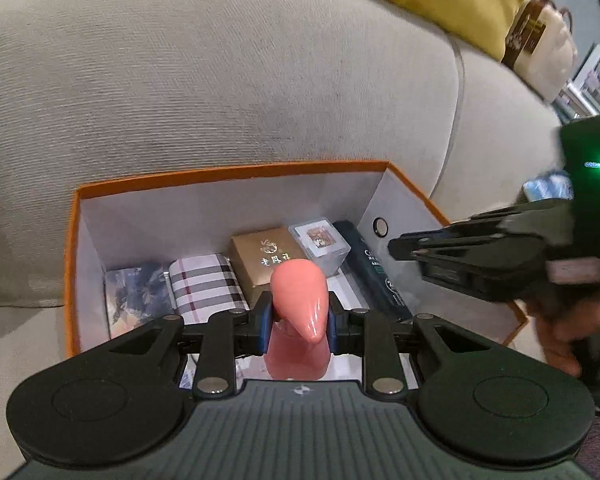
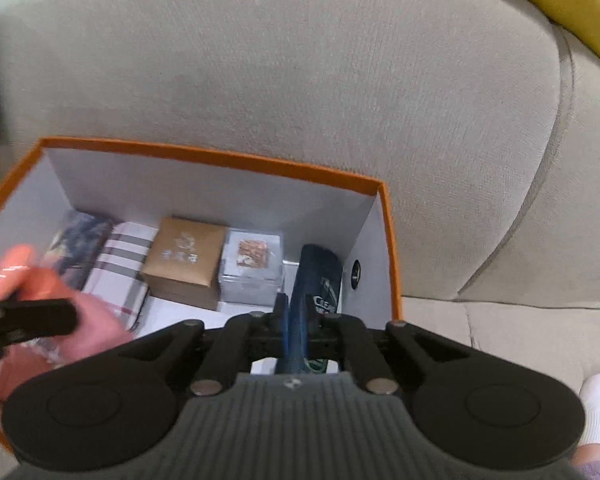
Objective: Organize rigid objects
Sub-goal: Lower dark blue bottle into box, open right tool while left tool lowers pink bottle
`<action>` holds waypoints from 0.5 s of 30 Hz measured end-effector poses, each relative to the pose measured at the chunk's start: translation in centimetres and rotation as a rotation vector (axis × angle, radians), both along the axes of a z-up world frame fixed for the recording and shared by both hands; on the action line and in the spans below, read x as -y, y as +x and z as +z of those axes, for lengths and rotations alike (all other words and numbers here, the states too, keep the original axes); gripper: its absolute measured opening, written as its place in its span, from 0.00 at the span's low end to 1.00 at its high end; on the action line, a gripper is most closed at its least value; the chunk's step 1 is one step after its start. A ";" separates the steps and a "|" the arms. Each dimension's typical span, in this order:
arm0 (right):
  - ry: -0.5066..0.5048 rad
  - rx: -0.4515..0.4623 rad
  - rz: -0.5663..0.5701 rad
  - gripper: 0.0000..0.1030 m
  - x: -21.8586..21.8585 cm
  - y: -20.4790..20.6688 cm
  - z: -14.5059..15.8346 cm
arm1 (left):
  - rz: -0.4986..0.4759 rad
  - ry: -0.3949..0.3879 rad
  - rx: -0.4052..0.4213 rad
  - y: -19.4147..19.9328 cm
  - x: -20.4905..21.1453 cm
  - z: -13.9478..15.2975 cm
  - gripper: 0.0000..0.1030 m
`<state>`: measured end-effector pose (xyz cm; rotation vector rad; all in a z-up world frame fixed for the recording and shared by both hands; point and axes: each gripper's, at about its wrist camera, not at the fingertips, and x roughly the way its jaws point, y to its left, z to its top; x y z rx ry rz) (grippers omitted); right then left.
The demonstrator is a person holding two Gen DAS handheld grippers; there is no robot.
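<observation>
Two hand-held grippers work over an orange box (image 1: pixel 228 170) on a grey sofa (image 1: pixel 220 80). The left hand-held gripper (image 1: pixel 298 326) pinches a pink bottle (image 1: pixel 300 292) above the box's near side. The right hand-held gripper (image 2: pixel 298 320) is pressed together, with a dark tube (image 2: pixel 316 276) lying by the box's right wall.

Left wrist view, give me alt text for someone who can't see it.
The left tool grips a glossy pink bottle above an orange-rimmed box of small packages on a beige sofa; the right tool reaches in from the right.
</observation>
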<state>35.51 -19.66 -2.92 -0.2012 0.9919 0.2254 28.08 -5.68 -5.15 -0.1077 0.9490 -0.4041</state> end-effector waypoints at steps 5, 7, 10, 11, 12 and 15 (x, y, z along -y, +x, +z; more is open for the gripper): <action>0.028 0.056 0.046 0.06 0.5 -1.5 1.0 | -0.018 0.092 -0.039 1.8 2.7 -0.8 0.28; 0.041 0.069 0.058 0.06 0.8 -1.8 1.2 | -0.025 0.137 -0.052 2.4 3.7 -1.3 0.28; 0.062 0.074 0.056 0.06 1.6 -2.2 1.6 | -0.029 0.193 -0.064 3.0 4.7 -2.1 0.28; 0.066 0.075 0.055 0.06 1.8 -2.3 1.5 | -0.024 0.209 -0.072 3.2 5.0 -2.4 0.28; 0.068 0.077 0.055 0.06 1.9 -2.3 1.5 | -0.015 0.223 -0.079 3.3 5.2 -2.7 0.28; 0.071 0.074 0.060 0.06 2.1 -2.4 1.1 | 0.000 0.232 -0.079 3.5 5.5 -3.2 0.28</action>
